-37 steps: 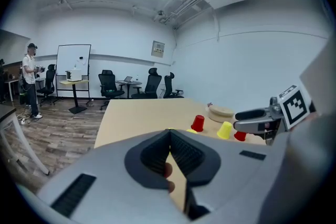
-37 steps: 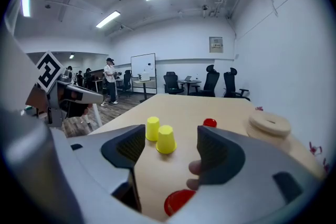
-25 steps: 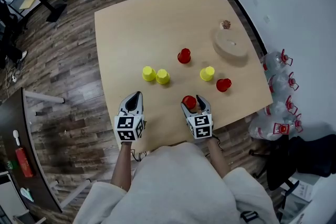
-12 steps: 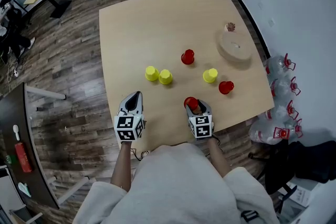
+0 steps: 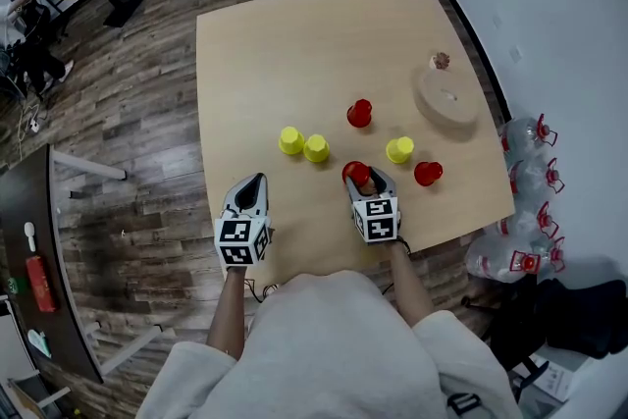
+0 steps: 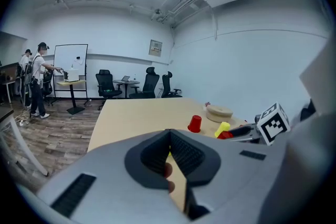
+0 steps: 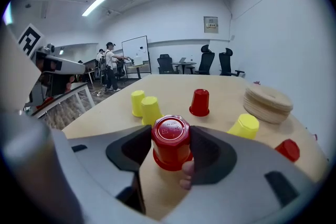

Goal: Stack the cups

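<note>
The right gripper [image 5: 361,180], whose jaws have just been closing, clamps an upside-down red cup [image 7: 170,141] by its sides near the front of the table [image 5: 265,44]. The left gripper [image 5: 253,183] sits well to its left, jaws pressed together on nothing. Beyond stand a yellow pair [image 5: 316,148] side by side, a far red cup [image 5: 360,113], a lone yellow cup [image 5: 399,150] and a right-hand red cup [image 5: 428,174].

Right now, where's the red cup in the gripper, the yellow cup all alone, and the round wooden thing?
red cup [image 7: 169,131]: right gripper view, its upturned base.
lone yellow cup [image 5: 399,150]: head view, its upturned base.
round wooden disc [image 5: 448,98]: head view, its top face.
</note>
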Demonstrator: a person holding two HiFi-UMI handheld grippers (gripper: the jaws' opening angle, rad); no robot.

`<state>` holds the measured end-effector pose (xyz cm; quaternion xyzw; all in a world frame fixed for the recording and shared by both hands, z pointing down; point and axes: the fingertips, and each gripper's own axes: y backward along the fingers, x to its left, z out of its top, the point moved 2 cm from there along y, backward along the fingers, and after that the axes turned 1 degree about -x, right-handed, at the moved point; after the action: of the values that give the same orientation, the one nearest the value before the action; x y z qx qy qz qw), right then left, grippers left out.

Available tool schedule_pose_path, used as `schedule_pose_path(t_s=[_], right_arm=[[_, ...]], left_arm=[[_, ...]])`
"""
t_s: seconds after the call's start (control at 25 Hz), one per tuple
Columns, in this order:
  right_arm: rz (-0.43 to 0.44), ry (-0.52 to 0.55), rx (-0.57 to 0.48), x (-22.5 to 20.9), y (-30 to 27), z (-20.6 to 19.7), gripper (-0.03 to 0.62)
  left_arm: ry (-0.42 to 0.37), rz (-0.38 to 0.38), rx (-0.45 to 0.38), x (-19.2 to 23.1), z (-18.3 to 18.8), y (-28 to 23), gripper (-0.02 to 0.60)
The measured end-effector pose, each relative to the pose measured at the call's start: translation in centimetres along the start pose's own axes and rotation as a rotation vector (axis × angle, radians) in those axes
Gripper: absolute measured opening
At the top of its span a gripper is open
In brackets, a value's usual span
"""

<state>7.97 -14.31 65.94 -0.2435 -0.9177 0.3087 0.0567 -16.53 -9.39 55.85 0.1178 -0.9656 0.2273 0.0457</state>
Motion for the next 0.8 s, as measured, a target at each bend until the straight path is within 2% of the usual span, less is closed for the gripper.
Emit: schedule_pose_path(t_s=[0.16,0.36,0.8], right_arm=[[0.019,0.025,-0.018,0.1,-1.8,2.3,0.230],[0.045,0.042,-0.010,0.7,-3.8,3.3,0.230],[0.070,0.052,0.093,1.1,-7.1,1.4,0.230]], left_arm=[[0.009,0.025,-0.003,0.9,0.0,0.3,0.009],[0.021,0.053,-0.002,1.7,-0.2,0.9,0.009],[0.035,0.096,0.012,3.4,-0.8,1.6,0.009]])
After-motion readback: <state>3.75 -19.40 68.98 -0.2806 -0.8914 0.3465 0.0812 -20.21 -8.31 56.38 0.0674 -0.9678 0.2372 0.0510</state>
